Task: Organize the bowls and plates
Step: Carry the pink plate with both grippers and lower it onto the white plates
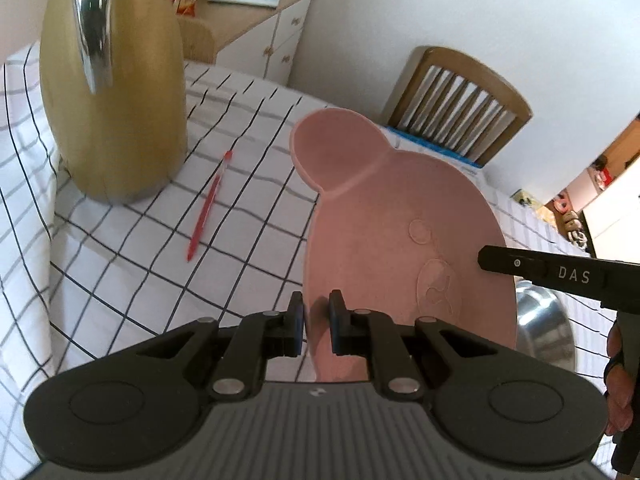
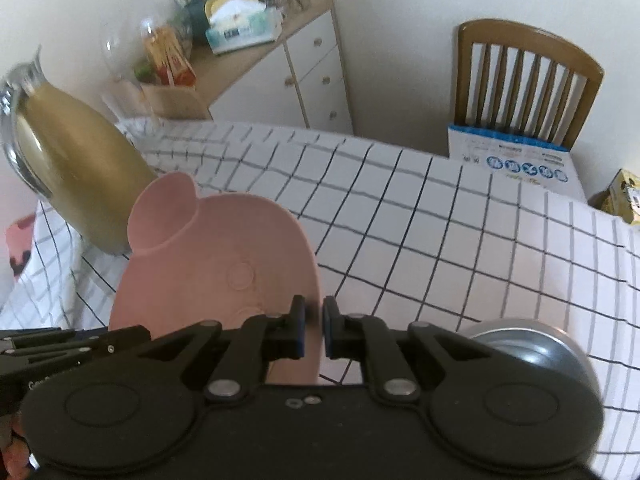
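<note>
Left wrist view first: the desk under its white cloth with black grid lines (image 1: 132,248) fills the frame, and a tall gold metal thermos jug with a chrome handle (image 1: 116,92) stands at upper left. Right of centre is the pink plastic plate shaped like a bear's head, with a round ear compartment (image 1: 400,240); it looks lifted and tilted, its ear end pointing toward the wooden slat-back chair (image 1: 460,108) at the top of the frame. A shiny steel bowl (image 1: 544,332) sits at lower right, partly under the plate's edge. A red pen (image 1: 206,208) lies on the cloth between jug and plate.

The left gripper (image 1: 316,324) has its jaws pinching the plate's near rim. In the right wrist view the right gripper (image 2: 314,328) pinches the rim on the plate's other side, jaws nearly pressed together.

To my eye the step is carrying the plate to join the bowl. Doing it well means keeping both hands level with each other so the thin rim does not twist out, and clearing the jug.
</note>
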{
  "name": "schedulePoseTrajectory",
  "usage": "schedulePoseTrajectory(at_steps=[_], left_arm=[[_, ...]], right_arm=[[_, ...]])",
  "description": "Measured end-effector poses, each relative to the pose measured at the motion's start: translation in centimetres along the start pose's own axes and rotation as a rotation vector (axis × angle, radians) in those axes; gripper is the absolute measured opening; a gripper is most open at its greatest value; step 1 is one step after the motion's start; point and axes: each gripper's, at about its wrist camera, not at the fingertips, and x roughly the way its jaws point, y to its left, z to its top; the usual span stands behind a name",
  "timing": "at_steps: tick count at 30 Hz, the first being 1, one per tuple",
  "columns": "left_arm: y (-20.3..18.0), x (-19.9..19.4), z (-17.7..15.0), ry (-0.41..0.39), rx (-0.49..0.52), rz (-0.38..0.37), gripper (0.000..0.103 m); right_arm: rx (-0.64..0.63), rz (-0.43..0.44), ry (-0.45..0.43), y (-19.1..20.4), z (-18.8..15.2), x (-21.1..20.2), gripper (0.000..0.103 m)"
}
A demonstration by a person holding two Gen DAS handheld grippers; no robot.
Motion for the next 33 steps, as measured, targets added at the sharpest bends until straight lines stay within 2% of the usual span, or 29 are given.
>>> schedulePoseTrajectory(at_steps=[7, 13, 21, 27, 33], left_arm=[[-2.3, -4.8, -1.0, -0.013, 0.045, -0.061, 0.011], [-5.0, -8.2, -4.0, 0.008, 0.115, -0.118, 0.011], [-8.4, -10.7, -11.3, 0.081, 0.23, -0.197, 0.011], [-11.5, -11.8, -17.6, 0.147, 0.352, -0.253, 0.011], [-14.5, -11.3, -22.9, 0.229, 0.456, -0.293, 0.012]], right_arm=[[0.035, -0.049, -0.054, 0.6, -1.5, -6.5, 0.009], [0.089, -0.108, -0.089, 0.2, -5.6, -12.4, 0.009], [0.225, -0.182, -0.095, -1.4, -14.4, -18.3, 0.009], [0.338, -0.255, -0.081, -2.7, -21.7, -21.6, 0.009], [0.466, -0.313, -0.056, -5.0, -28.7, -24.2, 0.009]])
